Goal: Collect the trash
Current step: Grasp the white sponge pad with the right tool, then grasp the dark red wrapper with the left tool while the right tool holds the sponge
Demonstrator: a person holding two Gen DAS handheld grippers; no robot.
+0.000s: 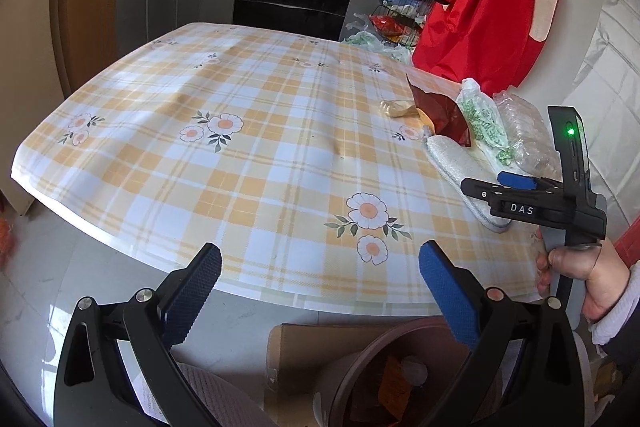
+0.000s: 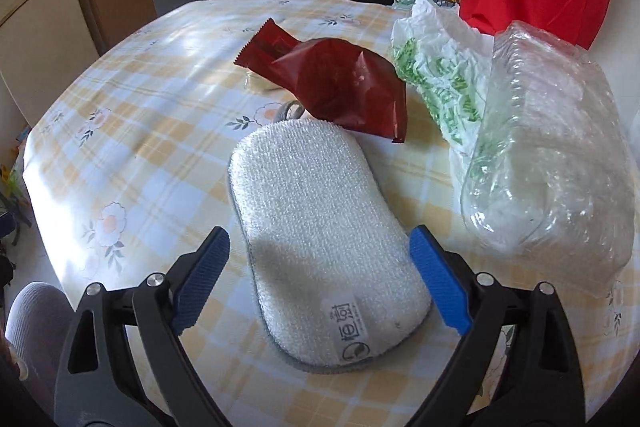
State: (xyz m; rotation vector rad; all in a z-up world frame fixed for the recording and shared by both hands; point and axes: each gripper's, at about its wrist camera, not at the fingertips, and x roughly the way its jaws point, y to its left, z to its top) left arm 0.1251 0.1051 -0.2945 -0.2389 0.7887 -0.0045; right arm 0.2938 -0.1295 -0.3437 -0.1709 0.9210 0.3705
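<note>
- We judge the collecting has barely started: the trash sits in a cluster at the right side of the table (image 1: 240, 155), and nothing is gripped yet.
- Our right gripper (image 2: 320, 275) is spread wide and empty, low over the near end of the white scrubbing pad (image 2: 320, 227), one finger to each side, apart from it as far as we can tell.
- Just beyond the pad lies the red wrapper (image 2: 332, 87), its near corner over the pad's far end; to the right are the crumpled plastic bag (image 2: 436, 75) with green print and the clear plastic container (image 2: 552, 147).
- A small pale lump (image 1: 396, 108) lies left of the wrapper; we cannot tell what it is.
- Our left gripper (image 1: 320, 291) hangs released and empty off the table's near edge, above the bin (image 1: 384, 383) on the floor.
- Next, we think, the right gripper must reach past the pad, which may be no trash at all, and pinch the wrapper, then carry it back to the bin.
</note>
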